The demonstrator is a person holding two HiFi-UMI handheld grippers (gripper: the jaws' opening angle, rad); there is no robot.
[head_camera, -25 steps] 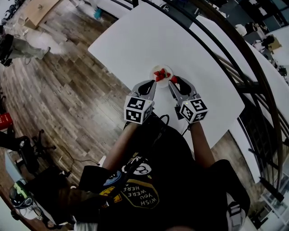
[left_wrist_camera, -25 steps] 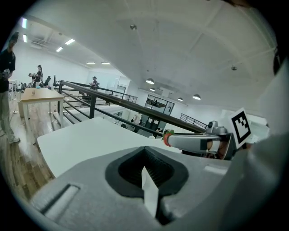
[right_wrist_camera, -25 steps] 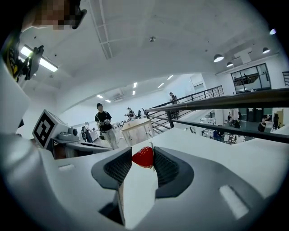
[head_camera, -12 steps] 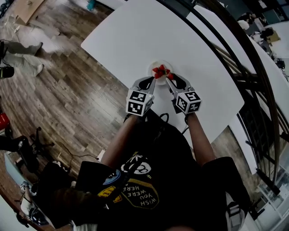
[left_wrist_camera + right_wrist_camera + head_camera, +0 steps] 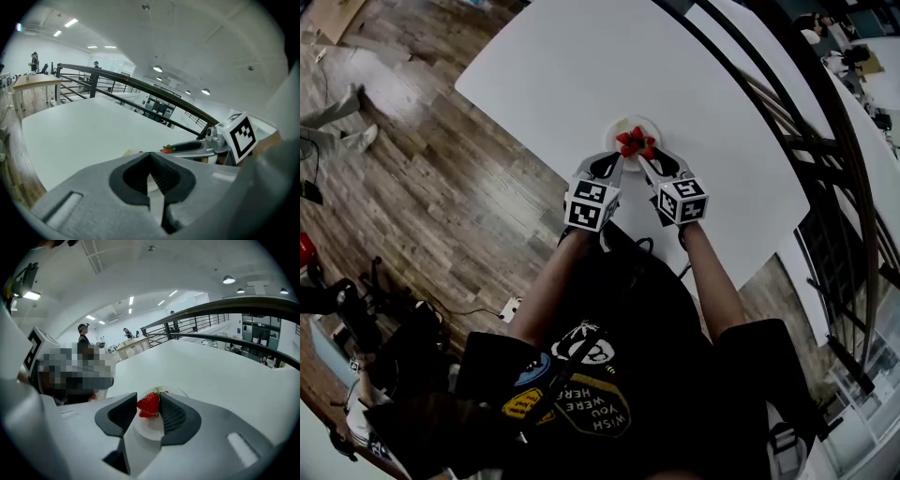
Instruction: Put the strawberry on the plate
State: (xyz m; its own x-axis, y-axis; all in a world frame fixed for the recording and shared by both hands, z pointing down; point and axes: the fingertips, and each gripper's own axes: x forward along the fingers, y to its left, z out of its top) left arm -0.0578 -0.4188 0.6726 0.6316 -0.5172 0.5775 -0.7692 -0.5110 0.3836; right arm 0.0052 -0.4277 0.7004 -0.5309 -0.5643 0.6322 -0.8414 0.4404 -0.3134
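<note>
A small white plate stands near the front edge of the white table. Red strawberries lie on it. My right gripper is shut on a strawberry, held just above the plate, where another red piece shows underneath. The left gripper view shows that same held strawberry at the right gripper's tip. My left gripper hovers at the plate's near left edge, its jaws shut with nothing between them.
A dark curved railing runs along the table's far and right side. Wooden floor lies to the left. The table's front edge is right by the person's body. People stand far off by another table.
My right gripper has carried the strawberry leftward from the plate's right side to over the plate. The left gripper stays by the plate's near edge.
</note>
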